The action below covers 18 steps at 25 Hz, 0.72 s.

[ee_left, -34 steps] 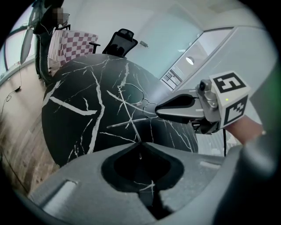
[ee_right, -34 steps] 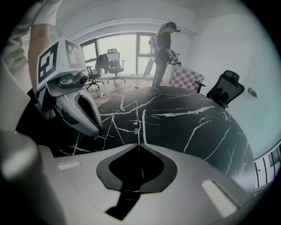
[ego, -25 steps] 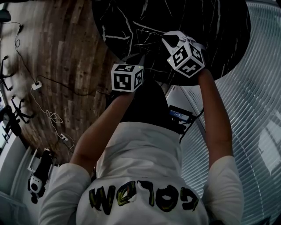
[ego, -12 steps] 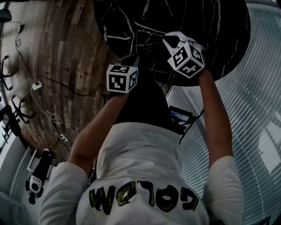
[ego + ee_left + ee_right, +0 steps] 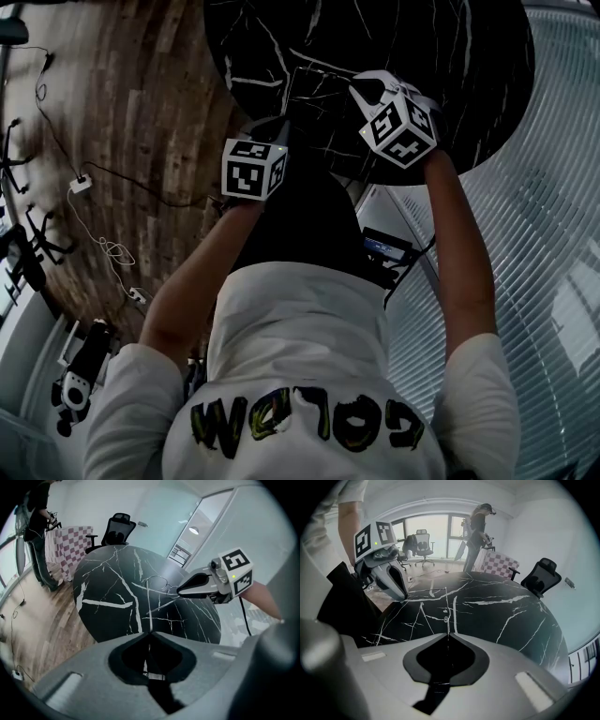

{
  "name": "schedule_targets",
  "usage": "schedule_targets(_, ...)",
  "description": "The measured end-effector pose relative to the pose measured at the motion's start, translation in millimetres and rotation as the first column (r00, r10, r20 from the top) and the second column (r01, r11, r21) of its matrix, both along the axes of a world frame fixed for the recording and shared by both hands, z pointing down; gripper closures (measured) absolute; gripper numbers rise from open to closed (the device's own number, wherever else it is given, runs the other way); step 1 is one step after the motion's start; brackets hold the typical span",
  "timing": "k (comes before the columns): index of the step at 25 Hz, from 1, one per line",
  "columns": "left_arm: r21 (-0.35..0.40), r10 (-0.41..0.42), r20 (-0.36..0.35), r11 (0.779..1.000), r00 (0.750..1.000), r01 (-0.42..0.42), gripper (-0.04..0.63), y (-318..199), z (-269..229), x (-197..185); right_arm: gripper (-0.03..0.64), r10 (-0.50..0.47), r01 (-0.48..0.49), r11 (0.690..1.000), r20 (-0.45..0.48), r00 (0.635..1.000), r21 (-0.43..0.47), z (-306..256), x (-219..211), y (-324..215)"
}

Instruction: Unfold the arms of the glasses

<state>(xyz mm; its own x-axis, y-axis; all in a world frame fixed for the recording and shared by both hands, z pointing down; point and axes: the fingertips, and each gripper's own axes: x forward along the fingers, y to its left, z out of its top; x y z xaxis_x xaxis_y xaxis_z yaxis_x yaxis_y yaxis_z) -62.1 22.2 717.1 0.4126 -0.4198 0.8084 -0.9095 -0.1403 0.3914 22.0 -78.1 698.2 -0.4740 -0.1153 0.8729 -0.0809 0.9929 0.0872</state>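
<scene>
Both grippers look closed to me. My left gripper [image 5: 150, 634] has its jaws pressed together on a thin wire arm of the glasses [image 5: 158, 580], which are over the black marble tabletop [image 5: 103, 592]. My right gripper [image 5: 449, 634] is likewise pinched narrow on the thin frame, at its other side.

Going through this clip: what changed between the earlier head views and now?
The left gripper slid left in the head view, away from the right gripper, and rolled a little. Both grippers' jaws are shut, apparently on the thin glasses; nothing was newly gripped or released. The right gripper and the table stayed put.
</scene>
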Motion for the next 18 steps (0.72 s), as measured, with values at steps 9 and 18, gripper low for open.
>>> schedule_targets(9, 0.035, 0.052, 0.071, 0.998, 0.996, -0.055, 0.577, -1.1, 1.6, -0.7, 0.61, 0.015, -0.015, 1.0, -0.005, 1.0, -0.002, 1.2, -0.9, 1.8)
schedule_targets(18, 0.109, 0.138, 0.157, 0.982, 0.978, -0.156, 0.54, -8.0, -4.8, 6.9, 0.609, 0.05, -0.05, 0.999, -0.011, 0.999, 0.011, 1.4, -1.4, -0.8)
